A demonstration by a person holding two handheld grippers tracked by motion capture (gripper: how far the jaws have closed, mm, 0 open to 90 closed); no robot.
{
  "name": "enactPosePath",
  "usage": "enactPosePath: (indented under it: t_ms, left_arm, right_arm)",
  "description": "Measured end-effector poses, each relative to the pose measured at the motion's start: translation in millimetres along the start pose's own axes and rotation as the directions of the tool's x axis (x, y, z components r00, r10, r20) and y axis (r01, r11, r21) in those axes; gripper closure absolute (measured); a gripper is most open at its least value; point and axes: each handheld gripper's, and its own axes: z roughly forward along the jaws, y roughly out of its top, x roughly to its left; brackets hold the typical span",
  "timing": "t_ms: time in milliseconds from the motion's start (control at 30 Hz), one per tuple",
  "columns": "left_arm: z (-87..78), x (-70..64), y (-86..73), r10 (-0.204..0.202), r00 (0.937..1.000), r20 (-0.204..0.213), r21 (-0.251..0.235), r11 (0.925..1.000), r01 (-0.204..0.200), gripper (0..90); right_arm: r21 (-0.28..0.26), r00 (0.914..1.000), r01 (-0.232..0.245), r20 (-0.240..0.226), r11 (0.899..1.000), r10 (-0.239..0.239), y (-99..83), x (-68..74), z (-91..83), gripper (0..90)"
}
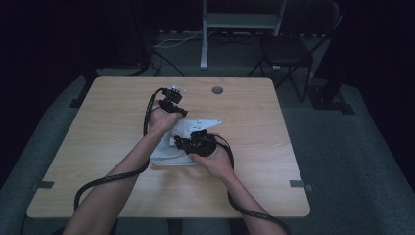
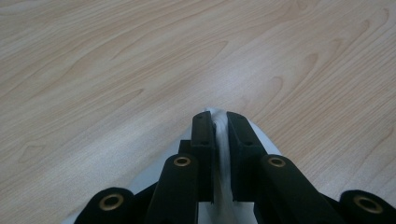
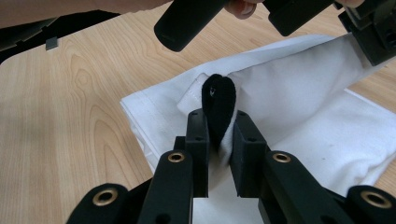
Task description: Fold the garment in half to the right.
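Counter (image 1: 107, 161) carries one thing: a white cloth (image 1: 169, 155), partly folded, lying near the middle, between the two hands

Cloth is in layers — flat folded stack on the wood, one panel lifted off it and stretched up toward the far side. Hemmed edge and a fold show in the right gripper view (image 3: 299, 93)

Left gripper (image 1: 172, 102) is at the far end of the cloth; its jaws are closed on a thin bunched edge of white fabric (image 2: 223, 140), barely any material between them. Right gripper (image 1: 182, 143) sits over the near part; jaws clamped on a fold of cloth together with a small black tab (image 3: 219, 105) that sticks up out of the pinch. Can't tell what that tab is

Risks, as I read it:
- left pinch is shallow, so any pull across the counter likely strips the edge out
- the two grippers pulling apart puts tension on the lifted panel, which drags the folded stack underneath and undoes the layers
- right jaws may have grabbed more than one layer, so lifting brings the whole pile
- black tab can slip sideways and loosen that grip
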Motion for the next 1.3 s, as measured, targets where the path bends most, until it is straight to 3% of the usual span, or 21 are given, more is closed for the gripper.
enactPosePath:
  t_ms: [1300]
  left_arm:
    - [12.3,-15.6,4.2,0.069,0.9972,-0.03,0.033,0.9972,-0.068,82.0]
  right_arm:
    - [-0.002,0.9996,-0.028,0.01,1.0,0.028,-9.6,-6.2,-6.3,79.4]
